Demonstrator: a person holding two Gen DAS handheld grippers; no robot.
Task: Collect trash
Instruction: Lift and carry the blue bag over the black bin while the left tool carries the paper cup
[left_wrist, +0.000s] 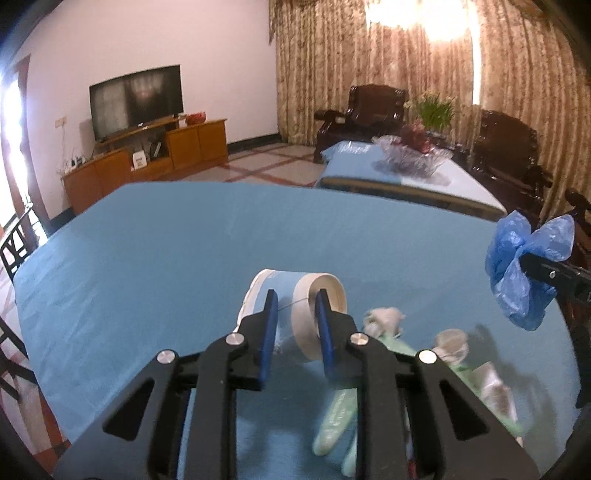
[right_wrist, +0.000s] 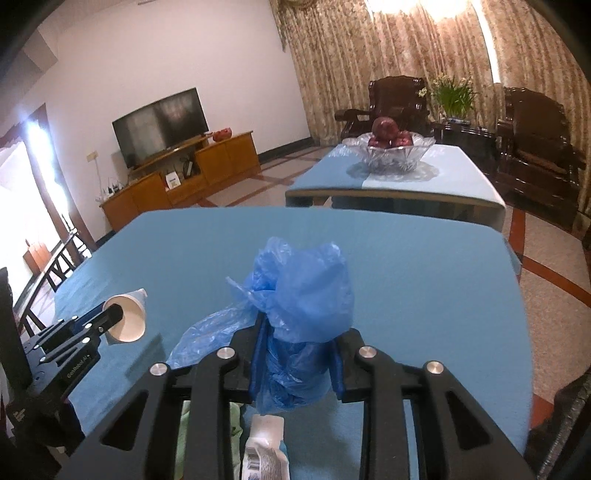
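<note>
1. While my left gripper (left_wrist: 295, 306) pinches the rim of the cup (left_wrist: 321, 314), one finger sits inside the mouth and the other outside the wall, so the cup hangs sideways just ahead of it, above the table (left_wrist: 147, 258).
2. My right gripper (right_wrist: 297, 354) is clamped on the bag (right_wrist: 295, 295); the bunched film bulges up and forward past the fingers, with a loose tail trailing to its left.
3. Paper walls like the cup's are light and stiff enough to lift, I judge, but they crush easily, so a gentle hold at the rolled rim is the best place.
4. Thin film like the bag's is near weightless, soft and slippery; it needs a bunched fold, not a single layer, or it may slide out.
5. Below and to the right of my left gripper lie more scraps: tissue wads (left_wrist: 384, 317) and green wrappers (left_wrist: 336, 417), both light and limp, best taken mid-bulk.
6. A white packet (right_wrist: 264, 450) lies under my right gripper.
</note>
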